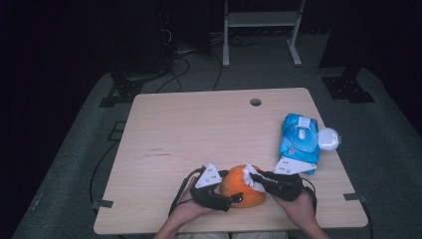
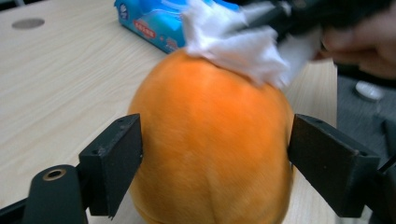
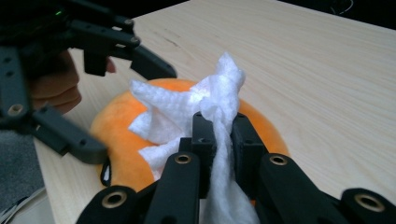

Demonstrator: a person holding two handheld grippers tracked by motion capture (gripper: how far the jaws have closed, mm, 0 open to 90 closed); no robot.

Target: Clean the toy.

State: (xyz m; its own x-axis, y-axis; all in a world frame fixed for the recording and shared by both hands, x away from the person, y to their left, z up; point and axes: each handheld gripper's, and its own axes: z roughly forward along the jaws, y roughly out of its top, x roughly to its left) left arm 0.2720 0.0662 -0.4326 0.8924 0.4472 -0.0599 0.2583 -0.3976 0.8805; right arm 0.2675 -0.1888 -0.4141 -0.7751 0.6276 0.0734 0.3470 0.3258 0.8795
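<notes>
Left claw (image 2: 215, 158) spread around the orange ball (image 2: 210, 149) (not pressing); right claw (image 3: 218, 135) pinches a wipe (image 3: 187, 109).

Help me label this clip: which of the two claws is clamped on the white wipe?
The right claw: its jaws pinch the white wipe against the orange ball. The left claw just straddles the ball.

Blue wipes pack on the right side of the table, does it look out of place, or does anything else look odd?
Slightly. The blue wipes pack sits at the table's right edge, and a round white object beside it juts past that edge. Nothing looks spilled or damaged.
</notes>
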